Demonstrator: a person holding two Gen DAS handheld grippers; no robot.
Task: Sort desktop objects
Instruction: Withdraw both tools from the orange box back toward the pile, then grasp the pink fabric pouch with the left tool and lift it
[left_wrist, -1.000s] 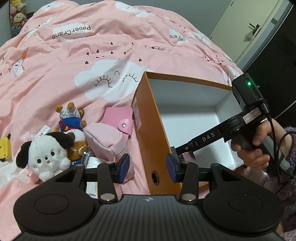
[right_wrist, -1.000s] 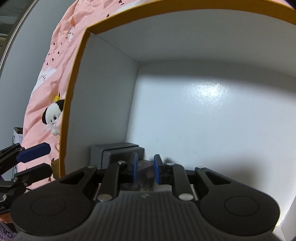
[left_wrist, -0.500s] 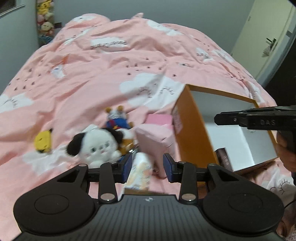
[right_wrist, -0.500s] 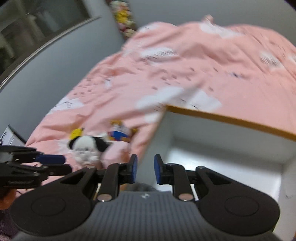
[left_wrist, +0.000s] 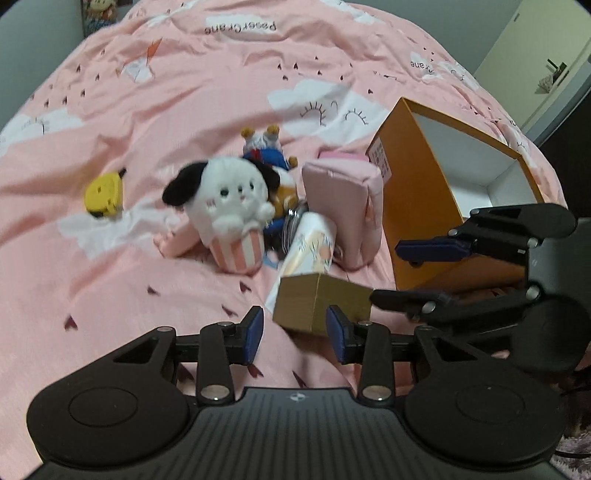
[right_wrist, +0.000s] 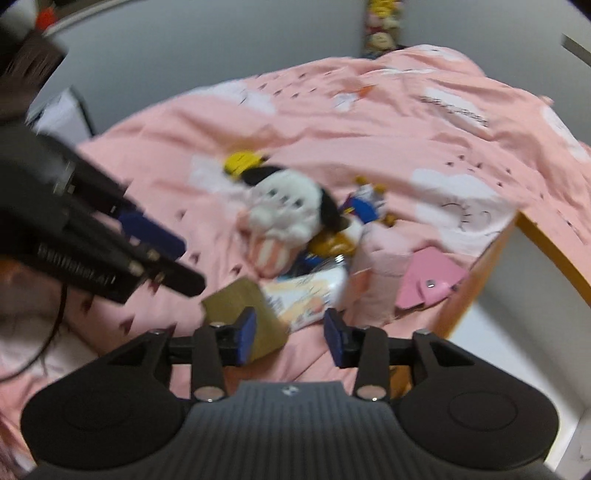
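A pile of objects lies on the pink bedspread left of an open orange box (left_wrist: 413, 192). It holds a white plush dog (left_wrist: 229, 206), a small gold carton (left_wrist: 314, 302), a patterned white packet (left_wrist: 310, 243), a pink pouch (left_wrist: 343, 206) and a blue-dressed doll (left_wrist: 266, 151). My left gripper (left_wrist: 295, 334) is open and empty just in front of the gold carton. My right gripper (right_wrist: 290, 334) is open and empty over the gold carton (right_wrist: 243, 299) and packet (right_wrist: 306, 291); it also shows in the left wrist view (left_wrist: 413, 273) by the box's front.
A yellow toy (left_wrist: 103, 194) lies alone to the left of the pile. A pink snap wallet (right_wrist: 428, 284) rests against the orange box's wall (right_wrist: 476, 277). Grey walls and a door stand beyond the bed. Plush toys sit at the far corner (right_wrist: 380, 33).
My right gripper came out of the orange box, opened, and swung left to the pile. My left gripper pulled back from the box toward the gold carton.
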